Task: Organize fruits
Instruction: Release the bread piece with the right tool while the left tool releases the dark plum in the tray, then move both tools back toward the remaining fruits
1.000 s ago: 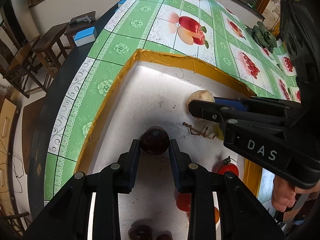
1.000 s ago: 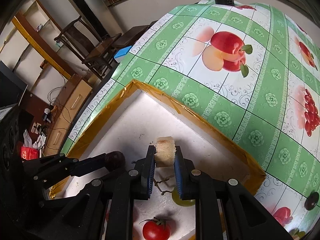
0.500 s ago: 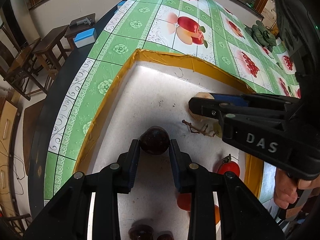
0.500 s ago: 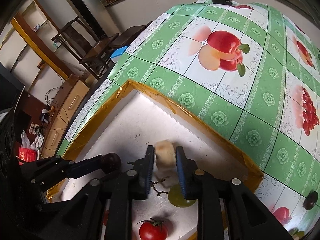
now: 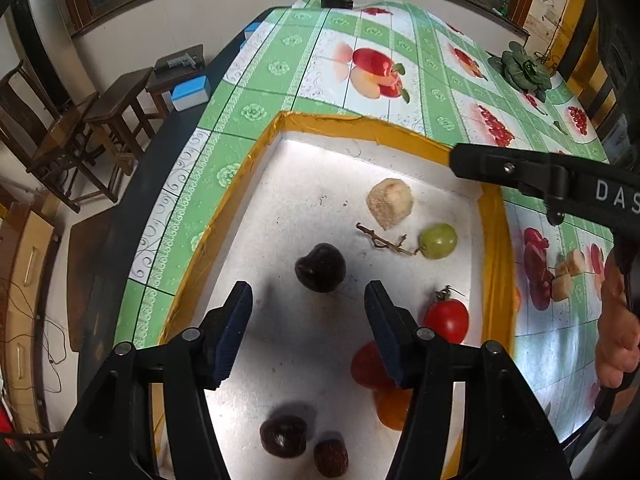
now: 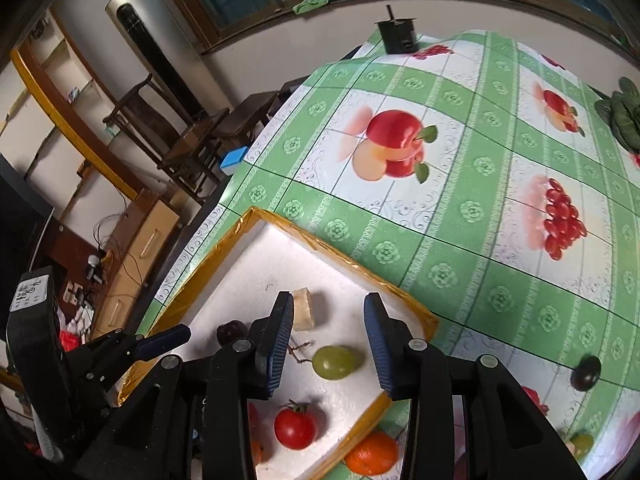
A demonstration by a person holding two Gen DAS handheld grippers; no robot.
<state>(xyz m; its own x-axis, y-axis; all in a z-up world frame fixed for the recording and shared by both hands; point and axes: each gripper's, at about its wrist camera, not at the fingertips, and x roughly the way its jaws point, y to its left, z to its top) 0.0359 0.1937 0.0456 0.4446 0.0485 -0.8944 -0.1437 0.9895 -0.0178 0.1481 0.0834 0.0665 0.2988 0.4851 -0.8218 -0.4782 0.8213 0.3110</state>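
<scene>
Both the left gripper (image 5: 306, 330) and right gripper (image 6: 330, 342) are standing open, jaws having just been opening, nothing clamped. The dark cherry (image 5: 320, 267) and beige chunk (image 5: 390, 203) are lying released mid-tray (image 5: 256, 160) beside the grape (image 5: 438, 241) and tomato (image 5: 447, 320). An orange (image 6: 370, 454) and a dark fruit (image 6: 585, 372) are still waiting outside on the tablecloth (image 6: 480, 240).

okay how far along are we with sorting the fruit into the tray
Partly done. The dark cherry and pale fruit chunk lie in the tray; both tools, left and right, have just opened, empty. An orange and dark grape remain outside.

Cherry (image 5: 320, 267), grape (image 5: 438, 241) and tomato (image 5: 447, 319) lie in the tray (image 5: 224, 216).
</scene>
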